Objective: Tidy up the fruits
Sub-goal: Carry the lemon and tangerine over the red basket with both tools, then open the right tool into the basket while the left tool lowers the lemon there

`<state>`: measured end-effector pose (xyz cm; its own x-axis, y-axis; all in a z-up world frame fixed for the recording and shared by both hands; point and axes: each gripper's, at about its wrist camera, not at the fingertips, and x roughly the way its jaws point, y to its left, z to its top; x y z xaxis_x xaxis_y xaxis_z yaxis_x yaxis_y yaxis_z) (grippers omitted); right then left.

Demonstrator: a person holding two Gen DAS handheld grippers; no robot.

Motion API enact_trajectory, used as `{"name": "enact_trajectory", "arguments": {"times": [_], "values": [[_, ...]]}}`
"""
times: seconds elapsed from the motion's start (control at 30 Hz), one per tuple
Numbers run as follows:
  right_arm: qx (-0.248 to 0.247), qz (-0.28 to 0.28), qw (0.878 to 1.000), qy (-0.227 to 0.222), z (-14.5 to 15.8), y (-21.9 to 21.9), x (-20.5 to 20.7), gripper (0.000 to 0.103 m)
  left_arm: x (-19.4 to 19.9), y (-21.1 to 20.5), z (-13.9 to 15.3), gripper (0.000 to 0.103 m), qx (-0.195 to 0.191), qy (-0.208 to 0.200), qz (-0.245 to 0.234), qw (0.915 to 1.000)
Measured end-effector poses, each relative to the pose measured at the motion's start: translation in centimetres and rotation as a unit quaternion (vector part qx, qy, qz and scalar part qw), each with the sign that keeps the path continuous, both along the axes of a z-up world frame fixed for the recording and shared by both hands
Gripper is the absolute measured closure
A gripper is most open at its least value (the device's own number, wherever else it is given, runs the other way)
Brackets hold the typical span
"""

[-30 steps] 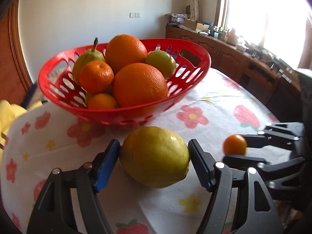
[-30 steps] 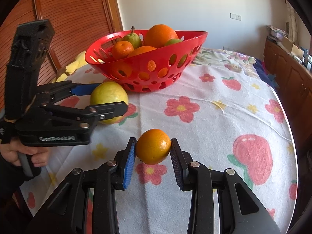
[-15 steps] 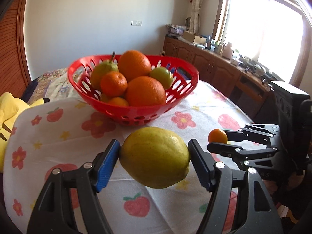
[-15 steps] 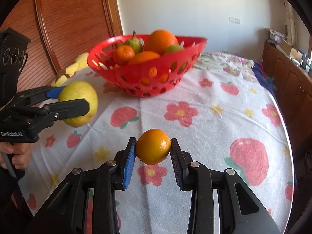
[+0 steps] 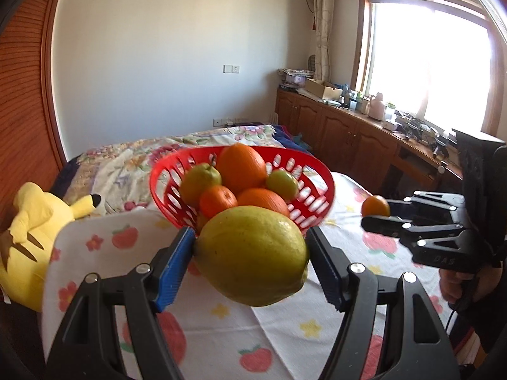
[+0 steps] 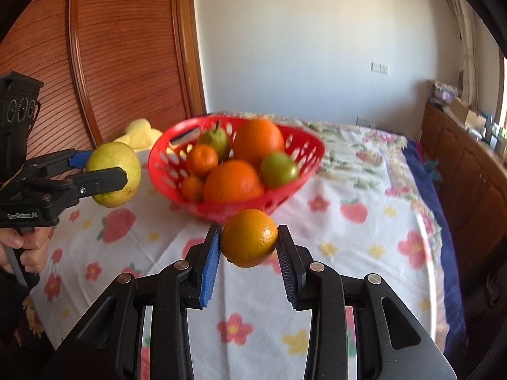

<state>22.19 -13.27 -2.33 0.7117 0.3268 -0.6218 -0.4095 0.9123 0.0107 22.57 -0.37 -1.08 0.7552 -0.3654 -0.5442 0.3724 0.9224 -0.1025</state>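
My left gripper (image 5: 250, 253) is shut on a big yellow-green lemon (image 5: 252, 255), held in the air just in front of the red basket (image 5: 320, 174). My right gripper (image 6: 248, 240) is shut on a small orange (image 6: 248, 237), lifted above the tablecloth near the basket's (image 6: 158, 161) front rim. The basket holds several oranges, a pear and a green fruit. Each gripper shows in the other's view: the left gripper (image 6: 107, 174) with the lemon (image 6: 111, 164) at the left, the right gripper (image 5: 377, 212) with the orange (image 5: 375, 205) at the right.
The table (image 6: 364, 247) has a white cloth printed with flowers and strawberries. A yellow plush toy (image 5: 38, 221) lies at its left edge. A bed with a floral cover (image 5: 133, 155) lies behind, and wooden cabinets (image 5: 342, 133) run along the right wall under the window.
Both grippers have risen off the table with their fruits. The basket now sits lower in both views, and the lemon has lifted clear of the cloth.
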Motion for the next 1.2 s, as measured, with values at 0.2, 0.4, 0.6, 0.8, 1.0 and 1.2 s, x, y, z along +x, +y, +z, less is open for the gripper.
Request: {"name": "enact_trajectory", "arguments": {"times": [0.2,0.4,0.6,0.8,1.0,1.2], "values": [[-0.005,0.014,1.0,-0.028,2.3,0.6,2.1,0.068,1.9,0.3,0.3,0.032,0.003,-0.004,0.012,0.9999],[-0.022,0.03,0.999,-0.028,2.1,2.3,5.1,0.068,3.5,0.1,0.1,0.032,0.005,-0.002,0.019,0.9998],[-0.038,0.03,0.999,-0.012,0.5,3.4,7.3,0.068,4.8,0.1,-0.4,0.032,0.012,0.0,0.024,0.9996],[-0.047,0.031,0.998,-0.013,0.0,4.0,7.9,0.067,6.0,-0.2,-1.3,0.032,0.014,0.008,0.027,0.9995],[-0.043,0.029,0.999,-0.012,-0.3,3.6,7.9,0.067,6.8,-0.8,-1.9,0.032,0.018,0.014,0.027,0.9994],[-0.026,0.02,0.999,-0.014,-0.2,2.7,7.7,0.066,7.2,-1.7,-2.2,0.031,0.025,0.016,0.02,0.9994]]}}
